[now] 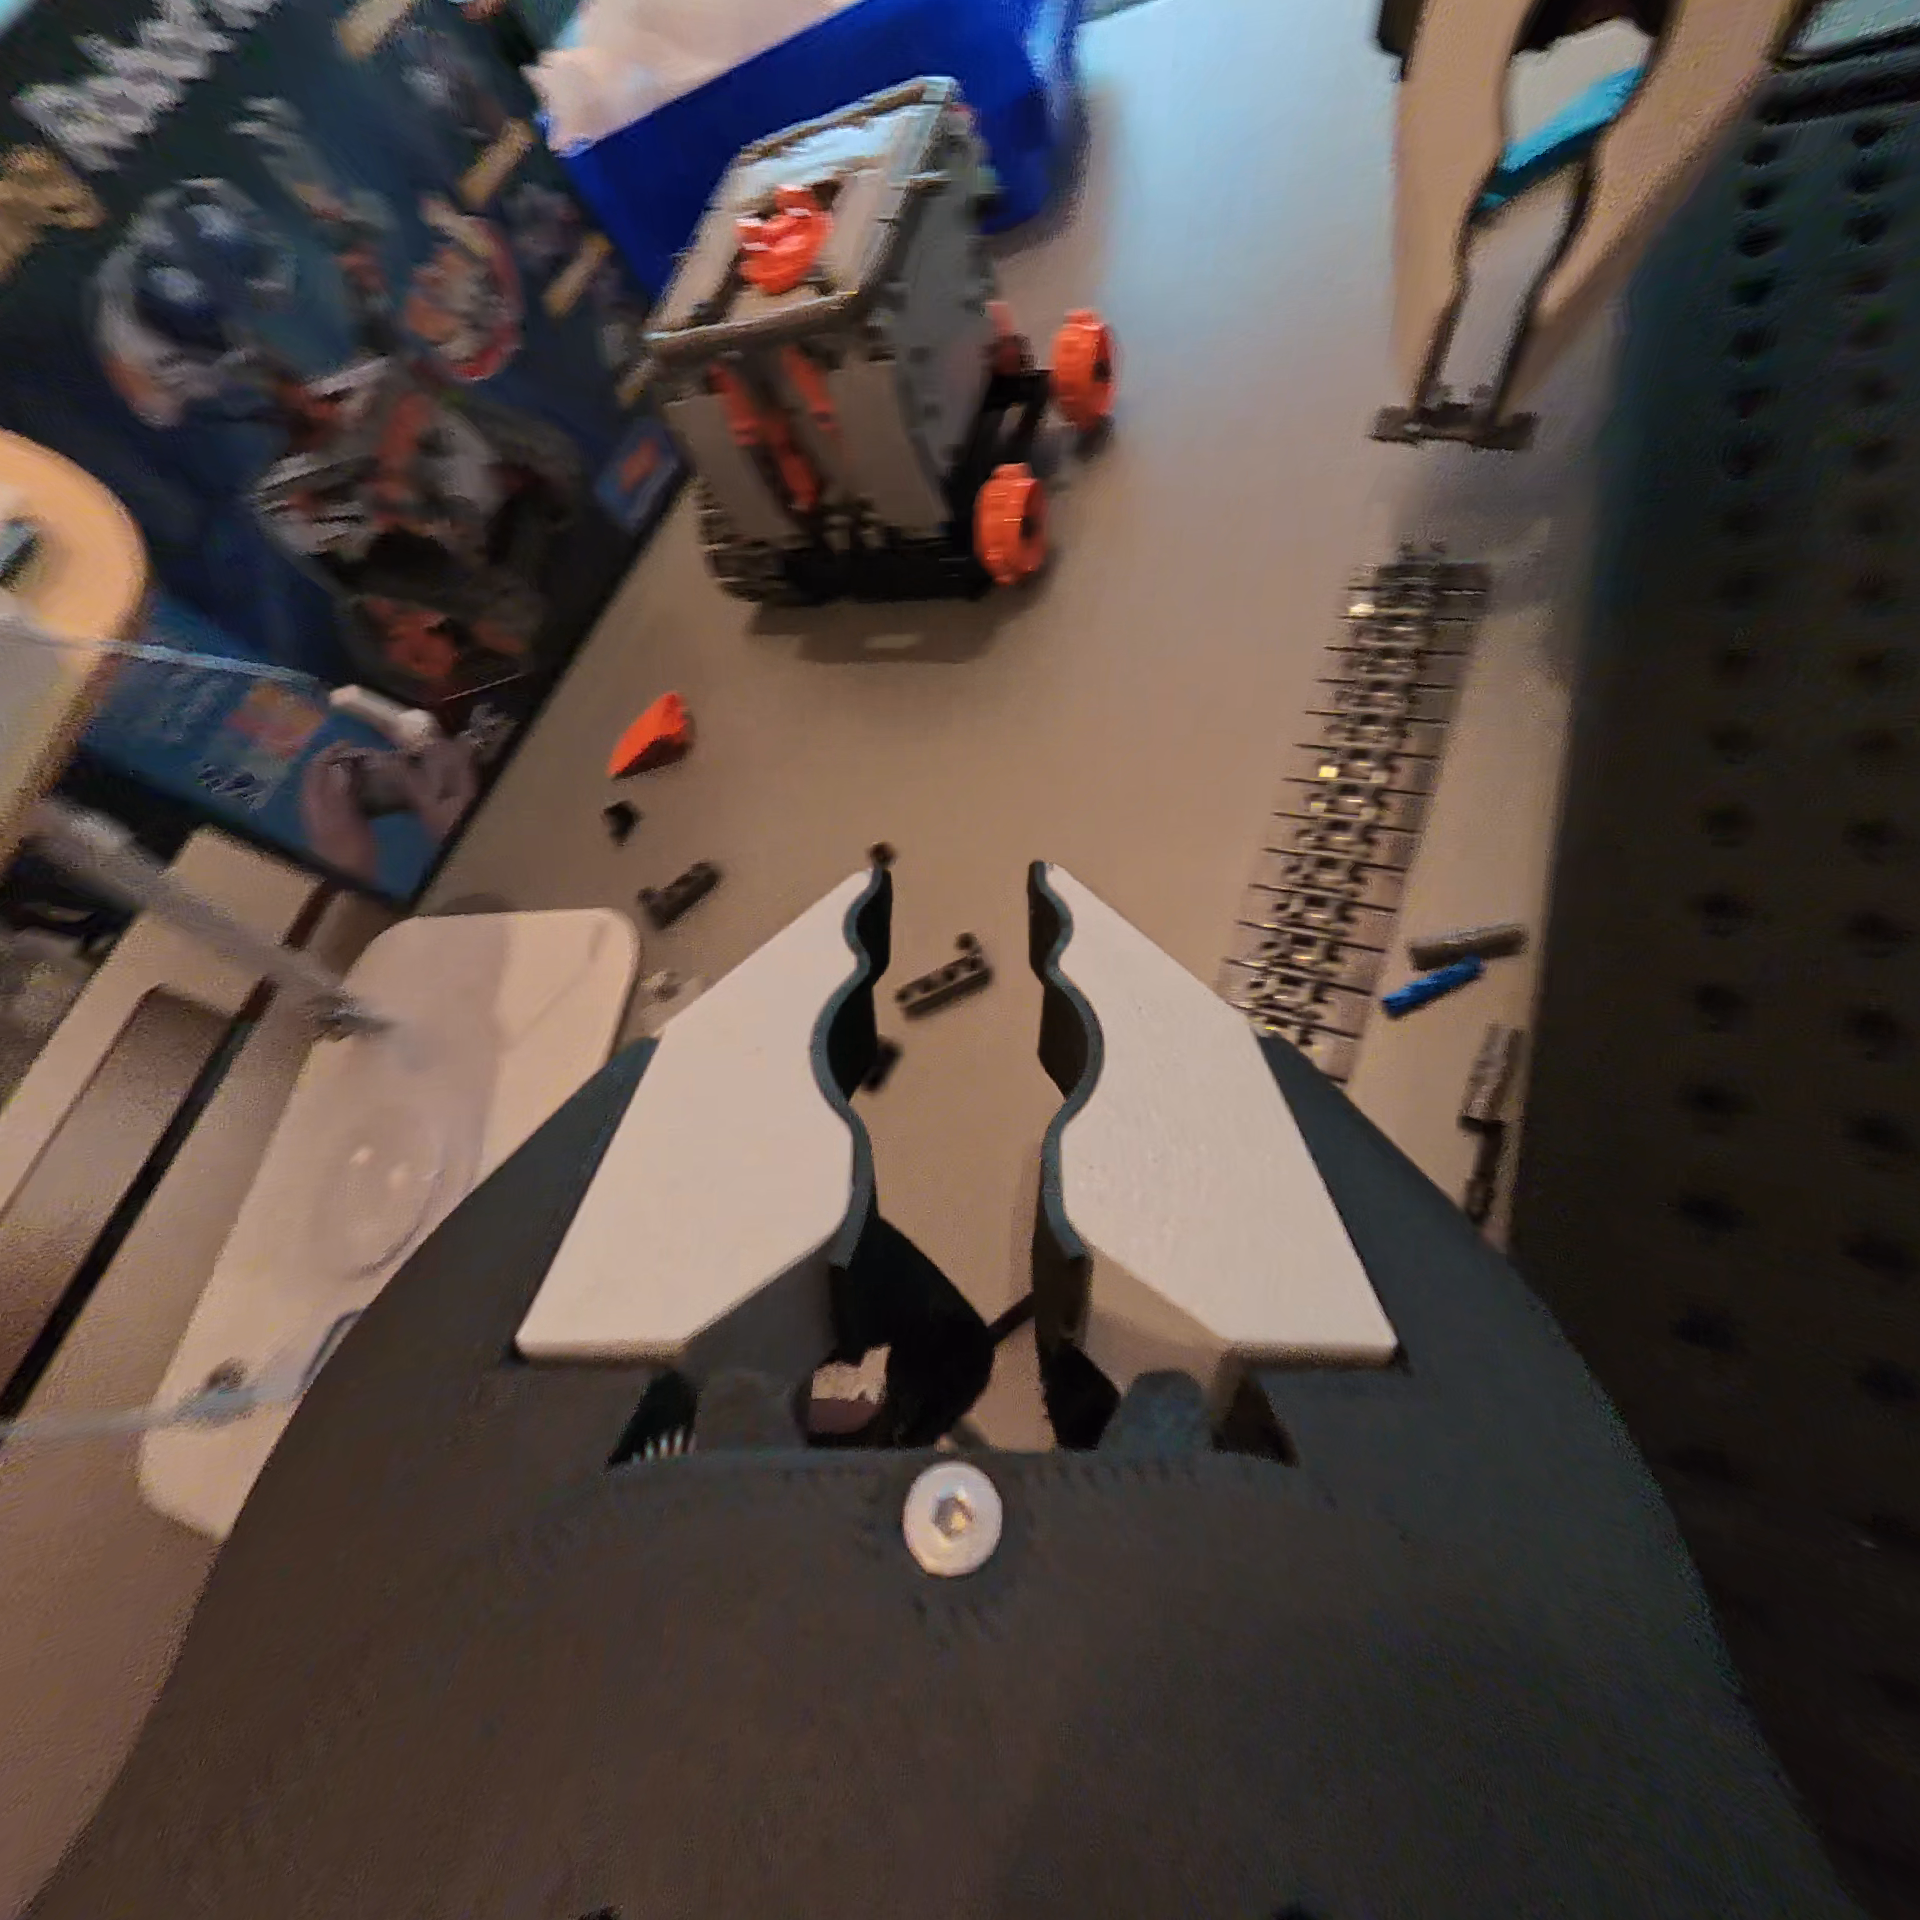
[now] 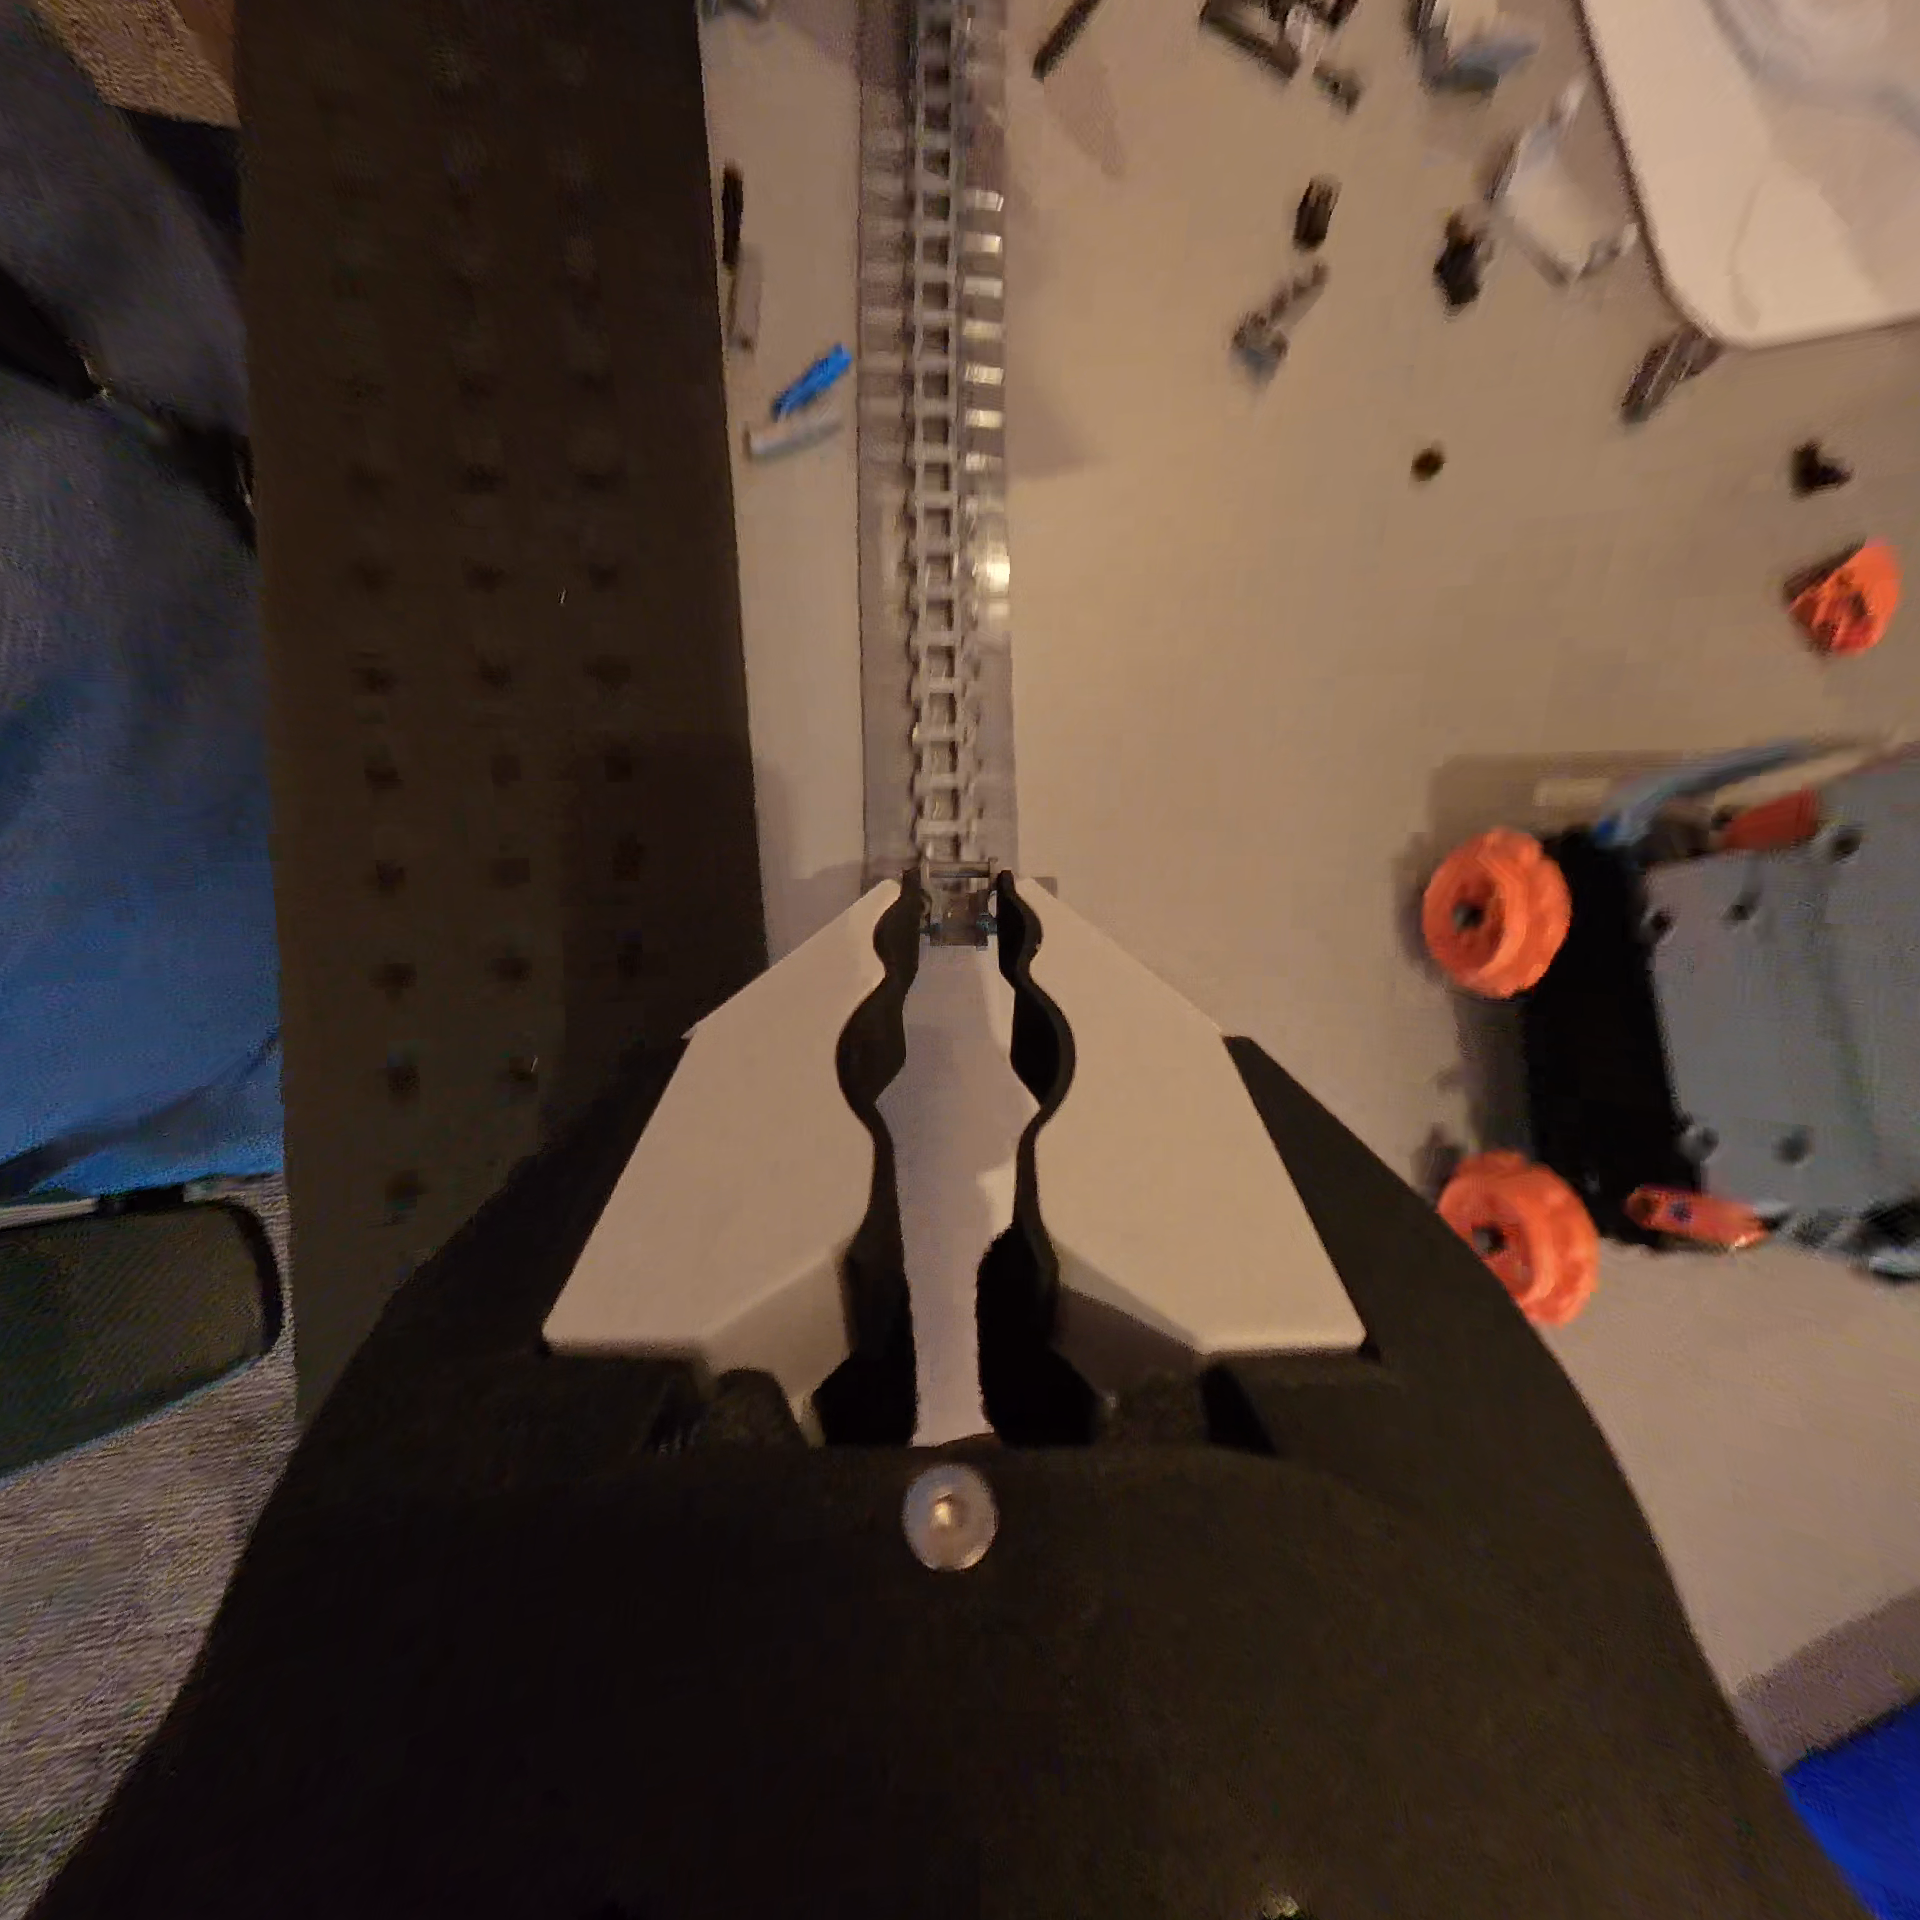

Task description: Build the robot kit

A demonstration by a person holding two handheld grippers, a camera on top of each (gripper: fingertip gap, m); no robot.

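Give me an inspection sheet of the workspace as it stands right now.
Surface: pale tabletop, mostly bare.
Main things: long grey toy track lying straight; grey brick vehicle with orange wheels standing apart.
Clutter: small black pieces, orange wedge, blue pin, printed box, white tray.
Grippers: left gripper open, above the black pieces; right gripper shut on the track's near end.
Cables: nothing seen.
Surroundings: dark perforated panel, blue bin.
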